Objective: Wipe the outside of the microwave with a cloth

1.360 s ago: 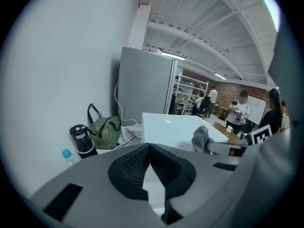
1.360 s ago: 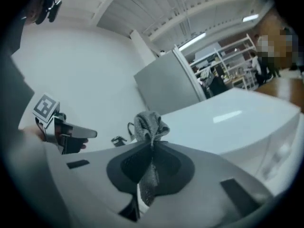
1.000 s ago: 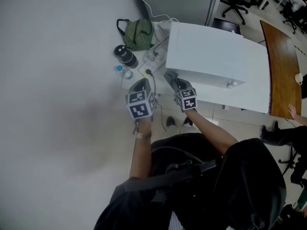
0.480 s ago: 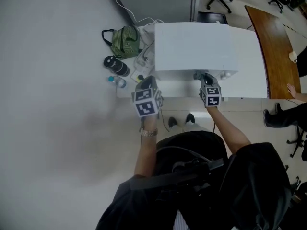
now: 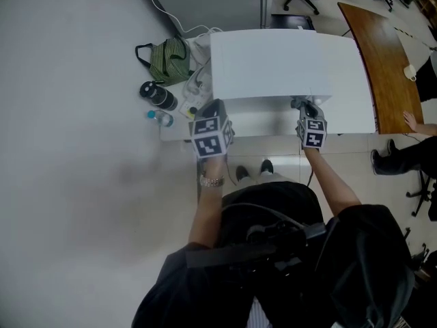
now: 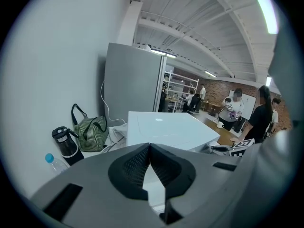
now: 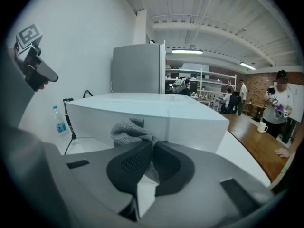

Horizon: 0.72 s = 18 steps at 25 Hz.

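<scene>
The white microwave stands on a white table; it also fills the middle of the right gripper view. My right gripper is shut on a grey knitted cloth, which is pressed at the microwave's front face near its right end. My left gripper hovers by the microwave's front left corner, shut with nothing between its jaws. In the left gripper view the microwave's top lies beyond the closed jaws. From the head view the cloth is mostly hidden by the right gripper.
A green striped bag, a black flask, a small water bottle and cables lie left of the microwave. A grey cabinet stands behind. A wooden table and people are at the right.
My right gripper has slid the cloth rightward along the microwave's front, from the left part to near the right end. The left gripper has stayed by the left front corner.
</scene>
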Each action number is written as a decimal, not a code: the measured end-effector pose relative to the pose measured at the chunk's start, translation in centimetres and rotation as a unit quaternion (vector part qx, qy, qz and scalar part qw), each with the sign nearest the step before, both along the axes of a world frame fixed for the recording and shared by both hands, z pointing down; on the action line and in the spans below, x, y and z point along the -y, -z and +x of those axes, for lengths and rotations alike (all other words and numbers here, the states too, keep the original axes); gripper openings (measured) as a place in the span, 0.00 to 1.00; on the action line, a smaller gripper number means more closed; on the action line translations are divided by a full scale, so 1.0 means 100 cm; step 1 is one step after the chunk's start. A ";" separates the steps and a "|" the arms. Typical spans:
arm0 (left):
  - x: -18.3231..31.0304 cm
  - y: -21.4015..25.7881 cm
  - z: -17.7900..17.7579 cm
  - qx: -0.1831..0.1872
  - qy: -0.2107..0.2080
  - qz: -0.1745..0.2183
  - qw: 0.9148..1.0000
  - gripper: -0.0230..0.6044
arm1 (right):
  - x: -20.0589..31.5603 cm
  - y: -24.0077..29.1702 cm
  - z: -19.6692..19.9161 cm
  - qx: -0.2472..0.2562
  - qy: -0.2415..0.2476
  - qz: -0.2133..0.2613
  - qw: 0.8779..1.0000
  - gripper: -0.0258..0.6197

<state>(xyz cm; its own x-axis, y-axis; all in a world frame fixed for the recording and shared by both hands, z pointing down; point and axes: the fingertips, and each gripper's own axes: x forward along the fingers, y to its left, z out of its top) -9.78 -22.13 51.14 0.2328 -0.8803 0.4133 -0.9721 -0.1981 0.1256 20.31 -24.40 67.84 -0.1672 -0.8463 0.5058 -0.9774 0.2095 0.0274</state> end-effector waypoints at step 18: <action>-0.049 -0.017 -0.069 0.016 0.098 -0.029 0.995 0.01 | -0.010 -0.083 -0.295 0.074 0.238 -0.139 0.958 0.06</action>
